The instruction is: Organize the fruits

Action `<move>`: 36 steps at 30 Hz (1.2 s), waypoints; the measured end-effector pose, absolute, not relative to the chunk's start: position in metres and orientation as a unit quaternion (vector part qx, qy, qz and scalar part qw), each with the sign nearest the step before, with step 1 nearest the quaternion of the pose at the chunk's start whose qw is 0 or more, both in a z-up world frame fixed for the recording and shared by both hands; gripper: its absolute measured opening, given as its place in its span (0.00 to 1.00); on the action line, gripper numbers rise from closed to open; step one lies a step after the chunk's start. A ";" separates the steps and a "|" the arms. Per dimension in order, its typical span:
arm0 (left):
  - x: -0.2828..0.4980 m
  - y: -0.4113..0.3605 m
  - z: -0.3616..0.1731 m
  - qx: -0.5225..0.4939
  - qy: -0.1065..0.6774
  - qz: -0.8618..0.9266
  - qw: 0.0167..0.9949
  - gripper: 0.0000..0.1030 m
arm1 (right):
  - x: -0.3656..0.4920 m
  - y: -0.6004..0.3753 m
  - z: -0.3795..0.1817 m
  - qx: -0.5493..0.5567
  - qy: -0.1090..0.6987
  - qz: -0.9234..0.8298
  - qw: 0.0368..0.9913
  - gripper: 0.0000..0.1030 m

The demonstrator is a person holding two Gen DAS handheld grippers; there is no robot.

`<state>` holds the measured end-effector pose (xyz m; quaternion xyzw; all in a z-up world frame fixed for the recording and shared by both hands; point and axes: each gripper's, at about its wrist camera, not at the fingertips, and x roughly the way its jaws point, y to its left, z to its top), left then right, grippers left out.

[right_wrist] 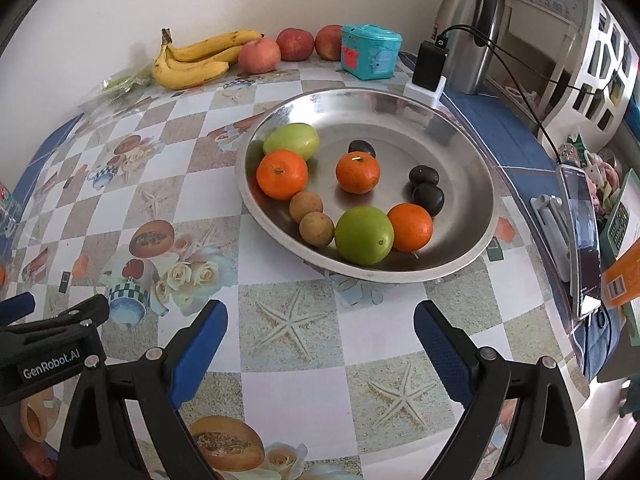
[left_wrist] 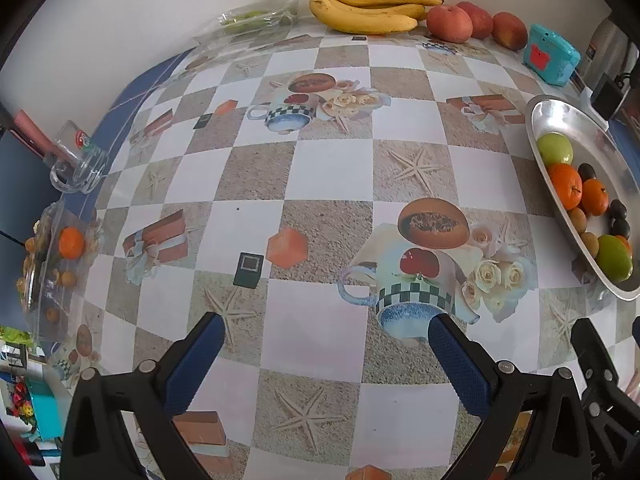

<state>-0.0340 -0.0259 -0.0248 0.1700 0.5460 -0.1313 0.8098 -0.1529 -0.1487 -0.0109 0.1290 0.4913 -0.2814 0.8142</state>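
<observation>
A steel plate (right_wrist: 452, 148) holds three oranges (right_wrist: 281, 174), two green fruits (right_wrist: 363, 235), two small brown fruits (right_wrist: 316, 229) and three dark ones (right_wrist: 428, 199). In the left wrist view the same plate (left_wrist: 568, 120) lies at the right edge. Bananas (left_wrist: 368, 8) and three red apples (left_wrist: 449, 23) line the far wall. A clear dish (left_wrist: 36, 280) at the left holds an orange (left_wrist: 72, 243) and small brown fruits. My left gripper (left_wrist: 326, 330) hovers open over the tablecloth, nothing between its fingers. My right gripper (right_wrist: 320, 316) is open just short of the plate.
A teal box (right_wrist: 371, 57), a steel flask (right_wrist: 468, 24), a black charger (right_wrist: 429, 65) and cables crowd the back right. A phone on a stand (right_wrist: 582, 240) sits at the right. A glass mug (left_wrist: 78, 160) lies at the left edge, a clear bag of greens (left_wrist: 256, 20) at the back.
</observation>
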 end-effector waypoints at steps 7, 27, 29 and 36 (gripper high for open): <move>-0.033 -0.025 -0.024 0.168 0.546 -0.129 0.811 1.00 | -0.150 -0.143 -0.013 0.115 0.499 -0.277 0.813 0.92; -0.032 -0.026 -0.026 0.167 0.549 -0.130 0.809 1.00 | -0.151 -0.145 -0.012 0.118 0.497 -0.279 0.814 0.92; -0.032 -0.026 -0.026 0.167 0.549 -0.129 0.809 1.00 | -0.152 -0.145 -0.012 0.119 0.496 -0.278 0.814 0.92; -0.031 -0.025 -0.028 0.168 0.553 -0.128 0.806 1.00 | -0.153 -0.145 -0.012 0.123 0.493 -0.280 0.815 0.92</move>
